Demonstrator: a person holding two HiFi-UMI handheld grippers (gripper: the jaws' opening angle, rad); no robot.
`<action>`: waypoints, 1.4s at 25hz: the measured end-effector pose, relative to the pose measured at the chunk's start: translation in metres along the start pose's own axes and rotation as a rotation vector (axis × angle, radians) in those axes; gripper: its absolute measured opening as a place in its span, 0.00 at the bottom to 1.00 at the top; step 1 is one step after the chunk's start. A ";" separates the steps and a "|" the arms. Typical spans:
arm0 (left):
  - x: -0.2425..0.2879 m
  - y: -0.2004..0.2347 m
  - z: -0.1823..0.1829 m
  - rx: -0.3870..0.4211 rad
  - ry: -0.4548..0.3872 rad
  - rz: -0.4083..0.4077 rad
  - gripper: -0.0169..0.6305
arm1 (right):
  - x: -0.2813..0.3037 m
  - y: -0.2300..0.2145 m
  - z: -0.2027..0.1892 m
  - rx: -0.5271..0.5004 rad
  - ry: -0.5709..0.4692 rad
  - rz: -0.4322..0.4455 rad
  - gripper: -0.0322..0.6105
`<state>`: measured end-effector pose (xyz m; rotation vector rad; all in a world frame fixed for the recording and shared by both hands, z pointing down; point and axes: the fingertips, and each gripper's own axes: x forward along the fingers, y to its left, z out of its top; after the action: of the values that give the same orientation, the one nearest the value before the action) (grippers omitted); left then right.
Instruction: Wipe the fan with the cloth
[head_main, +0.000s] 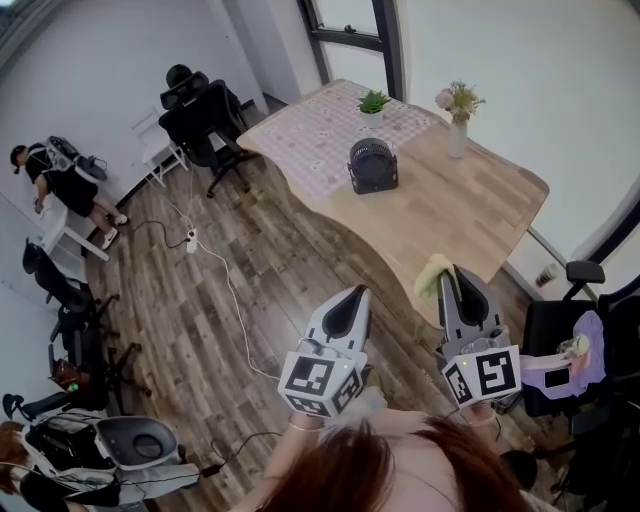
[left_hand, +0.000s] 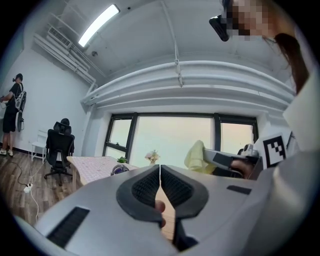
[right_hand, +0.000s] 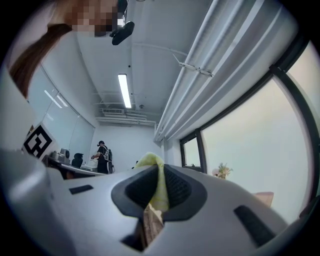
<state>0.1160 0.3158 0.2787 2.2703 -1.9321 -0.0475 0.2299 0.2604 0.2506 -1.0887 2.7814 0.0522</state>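
The right gripper (head_main: 456, 278) pinches the cloth (head_main: 431, 280), well apart from the fan (head_main: 372, 165); the left gripper (head_main: 355, 297) is closed and empty.

The left gripper (left_hand: 160, 170) fills the lower frame, its dark-padded jaws pressed together with nothing between them. Beyond it on the right, the right gripper (left_hand: 207, 156) grips a yellow cloth (left_hand: 194, 157). Farther off, a table (left_hand: 90, 167) carries a dark fan (left_hand: 119, 170) and a vase of flowers (left_hand: 152, 157) before a wide window (left_hand: 172, 137). A black office chair (left_hand: 59, 145) stands at the left
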 end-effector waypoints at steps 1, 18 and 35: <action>0.004 0.009 0.002 0.003 -0.001 -0.003 0.05 | 0.010 0.001 -0.001 -0.002 -0.001 -0.004 0.10; 0.074 0.144 0.020 -0.036 0.005 -0.053 0.05 | 0.150 0.006 -0.026 -0.056 0.048 -0.077 0.10; 0.182 0.188 0.016 -0.022 0.045 -0.078 0.05 | 0.250 -0.050 -0.051 -0.064 0.047 -0.089 0.10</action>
<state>-0.0402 0.1068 0.3038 2.3108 -1.8121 -0.0267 0.0763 0.0515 0.2637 -1.2432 2.7867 0.1070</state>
